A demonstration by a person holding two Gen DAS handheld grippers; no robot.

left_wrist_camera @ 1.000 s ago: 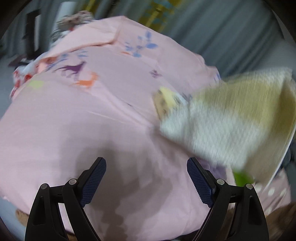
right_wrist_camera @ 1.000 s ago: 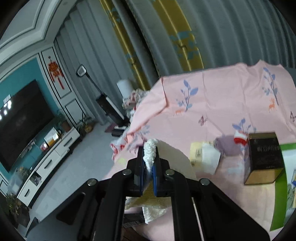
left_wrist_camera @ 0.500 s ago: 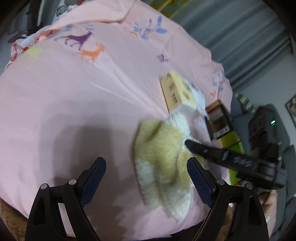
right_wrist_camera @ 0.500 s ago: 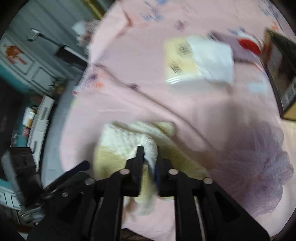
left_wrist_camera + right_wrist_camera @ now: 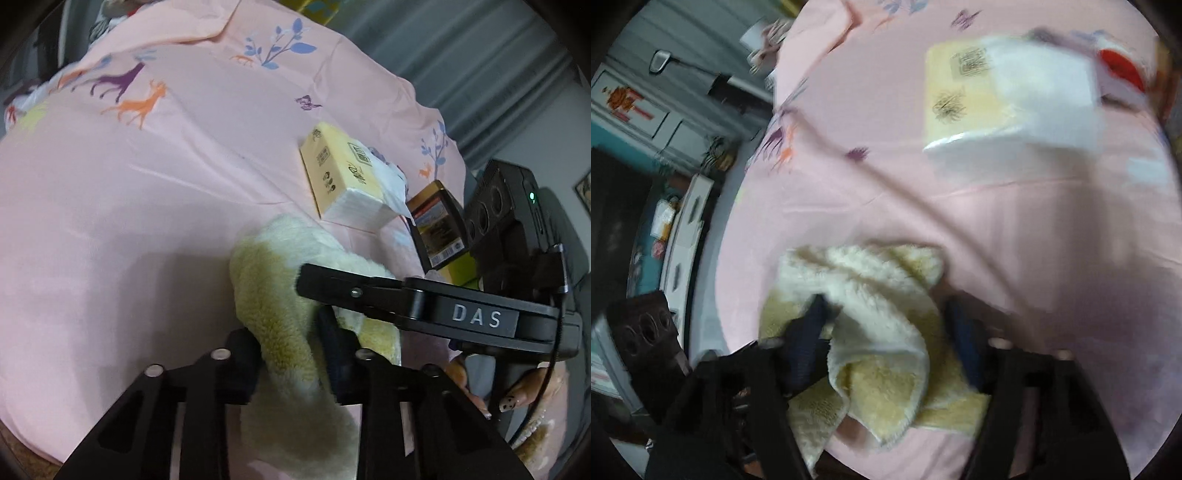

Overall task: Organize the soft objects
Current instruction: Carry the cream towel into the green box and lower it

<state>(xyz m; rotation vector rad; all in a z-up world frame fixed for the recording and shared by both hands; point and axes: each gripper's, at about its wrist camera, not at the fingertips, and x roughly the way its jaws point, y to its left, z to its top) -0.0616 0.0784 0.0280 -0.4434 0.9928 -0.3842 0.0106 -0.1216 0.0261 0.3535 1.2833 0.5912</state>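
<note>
A fluffy yellow and cream towel (image 5: 273,295) lies bunched on the pink printed sheet (image 5: 147,206) near its front edge. My left gripper (image 5: 291,350) is shut on a fold of the towel. My right gripper (image 5: 890,325) is open, its fingers (image 5: 809,325) standing either side of the towel's cream fold (image 5: 886,314). The right gripper also shows in the left wrist view (image 5: 369,291), lying across the towel from the right.
A yellow tissue pack (image 5: 343,181) with a white tissue sticking out lies beyond the towel; it also shows in the right wrist view (image 5: 964,88). A dark and gold box (image 5: 436,225) stands to its right. A white TV cabinet (image 5: 683,229) stands left of the bed.
My right gripper lowered the towel onto the sheet and opened. My left gripper moved in and shut on the towel's near fold.
</note>
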